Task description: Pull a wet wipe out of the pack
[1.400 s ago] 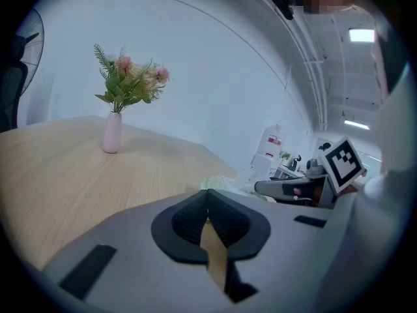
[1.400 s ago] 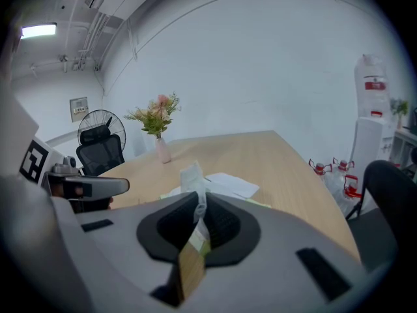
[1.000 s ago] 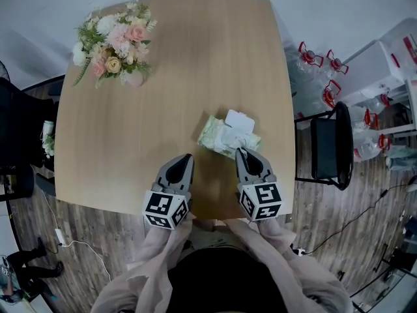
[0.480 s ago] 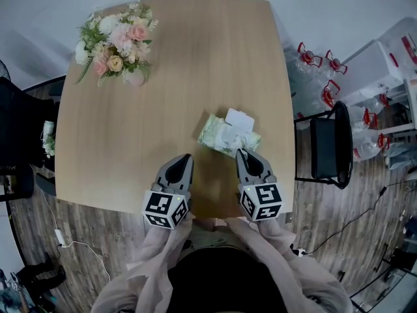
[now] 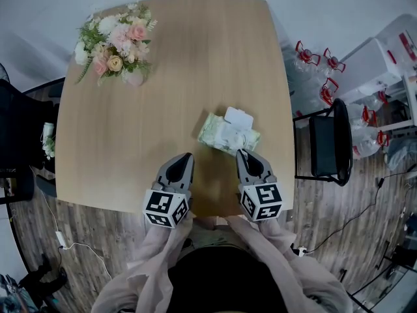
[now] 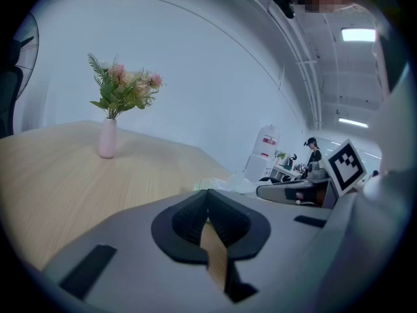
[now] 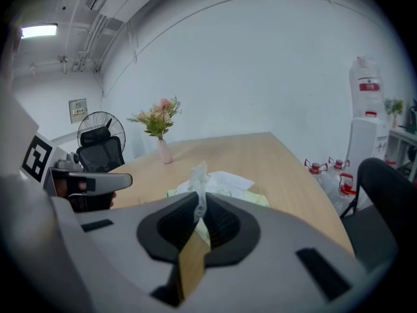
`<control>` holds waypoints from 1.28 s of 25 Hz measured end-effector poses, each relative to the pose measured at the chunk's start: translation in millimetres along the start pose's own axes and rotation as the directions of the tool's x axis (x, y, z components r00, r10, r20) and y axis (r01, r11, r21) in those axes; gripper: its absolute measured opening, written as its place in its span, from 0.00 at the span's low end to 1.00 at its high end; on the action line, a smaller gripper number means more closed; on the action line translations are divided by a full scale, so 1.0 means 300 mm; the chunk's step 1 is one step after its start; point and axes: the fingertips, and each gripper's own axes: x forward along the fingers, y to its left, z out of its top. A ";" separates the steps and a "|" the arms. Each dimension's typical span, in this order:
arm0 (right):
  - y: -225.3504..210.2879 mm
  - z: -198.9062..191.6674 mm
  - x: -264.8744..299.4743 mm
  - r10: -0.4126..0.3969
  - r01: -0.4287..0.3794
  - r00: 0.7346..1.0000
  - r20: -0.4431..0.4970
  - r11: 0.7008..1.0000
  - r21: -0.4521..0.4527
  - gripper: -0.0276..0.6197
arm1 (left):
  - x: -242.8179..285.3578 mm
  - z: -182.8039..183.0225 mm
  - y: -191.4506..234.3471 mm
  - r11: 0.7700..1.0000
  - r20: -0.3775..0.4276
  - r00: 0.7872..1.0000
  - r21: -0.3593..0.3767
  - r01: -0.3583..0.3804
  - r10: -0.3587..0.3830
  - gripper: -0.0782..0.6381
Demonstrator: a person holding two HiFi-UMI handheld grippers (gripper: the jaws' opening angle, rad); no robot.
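A pale green wet wipe pack (image 5: 215, 134) lies on the wooden table (image 5: 163, 96) with its white lid (image 5: 239, 118) flipped open. My right gripper (image 5: 240, 151) is at the pack's near edge. In the right gripper view its jaws (image 7: 201, 197) are shut on a thin white wipe (image 7: 197, 173) that rises from the pack (image 7: 257, 199). My left gripper (image 5: 189, 155) rests to the left of the pack, apart from it. Its pads meet at the tips (image 6: 208, 191) with nothing between them.
A vase of pink and white flowers (image 5: 117, 44) stands at the far left corner. A black chair (image 5: 329, 145) sits just off the table's right edge, with water bottles (image 5: 313, 57) behind it. The table's near edge lies under both grippers.
The pack and its lid look shifted very slightly away from me. Both grippers hold their places and stay shut.
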 end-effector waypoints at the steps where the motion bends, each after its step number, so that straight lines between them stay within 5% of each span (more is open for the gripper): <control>1: 0.002 -0.001 -0.002 -0.001 0.001 1.000 0.000 1.000 0.000 0.08 | -0.002 0.000 0.001 1.000 0.000 1.000 0.000 0.000 0.000 0.12; 32: 0.069 -0.062 -0.077 -0.051 0.051 0.999 -0.007 0.999 0.003 0.08 | -0.099 -0.007 0.012 0.999 0.012 1.000 0.021 0.029 -0.029 0.12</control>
